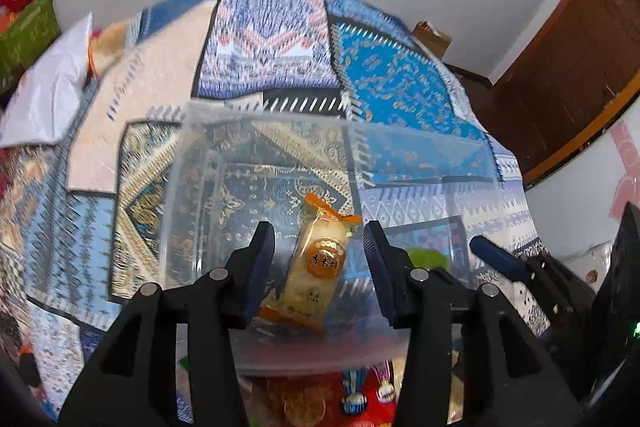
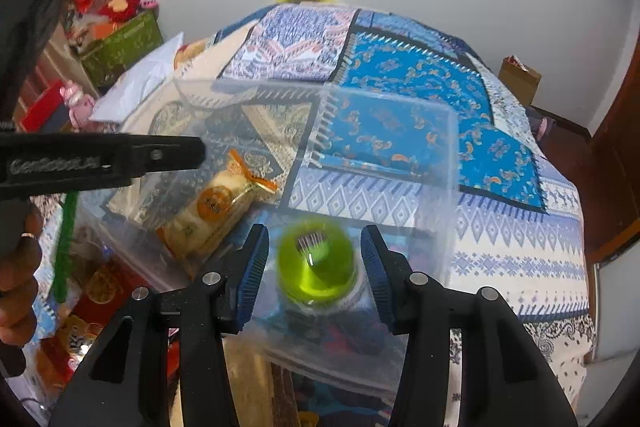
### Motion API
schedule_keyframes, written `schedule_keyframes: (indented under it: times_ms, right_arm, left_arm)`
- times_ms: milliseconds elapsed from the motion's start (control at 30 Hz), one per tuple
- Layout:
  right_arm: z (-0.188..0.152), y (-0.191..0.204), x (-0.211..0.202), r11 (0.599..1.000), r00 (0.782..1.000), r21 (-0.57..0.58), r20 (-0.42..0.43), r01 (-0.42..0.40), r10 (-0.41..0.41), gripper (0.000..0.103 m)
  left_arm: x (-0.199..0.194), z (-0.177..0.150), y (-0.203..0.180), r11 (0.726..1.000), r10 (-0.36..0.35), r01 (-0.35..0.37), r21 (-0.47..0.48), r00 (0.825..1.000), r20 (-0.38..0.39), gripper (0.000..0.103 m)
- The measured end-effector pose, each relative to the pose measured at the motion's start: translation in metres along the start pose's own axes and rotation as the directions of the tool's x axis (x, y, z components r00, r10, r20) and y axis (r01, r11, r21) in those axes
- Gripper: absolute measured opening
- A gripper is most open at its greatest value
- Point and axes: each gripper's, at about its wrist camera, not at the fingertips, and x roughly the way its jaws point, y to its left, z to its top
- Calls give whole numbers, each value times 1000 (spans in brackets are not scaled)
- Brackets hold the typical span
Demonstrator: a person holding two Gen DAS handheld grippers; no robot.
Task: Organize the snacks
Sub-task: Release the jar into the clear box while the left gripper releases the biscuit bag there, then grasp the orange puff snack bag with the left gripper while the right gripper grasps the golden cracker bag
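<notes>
The left claw (image 1: 318,263) hangs over a clear plastic bin (image 1: 192,131) that sits on a bed's patchwork blue spread (image 1: 400,79). Between its blue-padded fingers (image 1: 260,267), which stand apart and touch nothing, lies a yellow-and-orange wrapped snack (image 1: 316,267) on the bin's bottom. At the right edge a finger of the right claw (image 1: 498,259) reaches in, beside a blurred green thing (image 1: 430,259) in the bin.

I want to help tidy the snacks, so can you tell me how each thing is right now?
Clear box: open, no lid on it, standing on the patterned cloth.
Rice cracker packet: sealed, inside the box, between the fingers, not pinched.
Green jelly cup: blurred, in the box, not pinched.
Left gripper: open.
Right gripper: open.
</notes>
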Motion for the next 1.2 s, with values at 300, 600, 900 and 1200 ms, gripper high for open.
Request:
schedule_keyframes:
  times_ms: [300,600,900,1200]
  right_arm:
    - [3,5,-64,1000,994,8,110,-7,6,51]
    - [-22,24,-122,1000,979,-12,203,-19,20,61]
    - [-61,34,-131,999,984,-10,172,-36,37,62]
    - [-106,46,-115,998,995,20,73,-66,64,62]
  left_arm:
    - [-80,-16,-12,996,-5,-7,86,990,140,57]
    - [-154,-58,-4,989,7,-43,140,969,248,66]
    - [-160,-121,22,987,53,-82,141,979,198,71]
    - [-124,-190,64,990,110,-114,79,992,55,71]
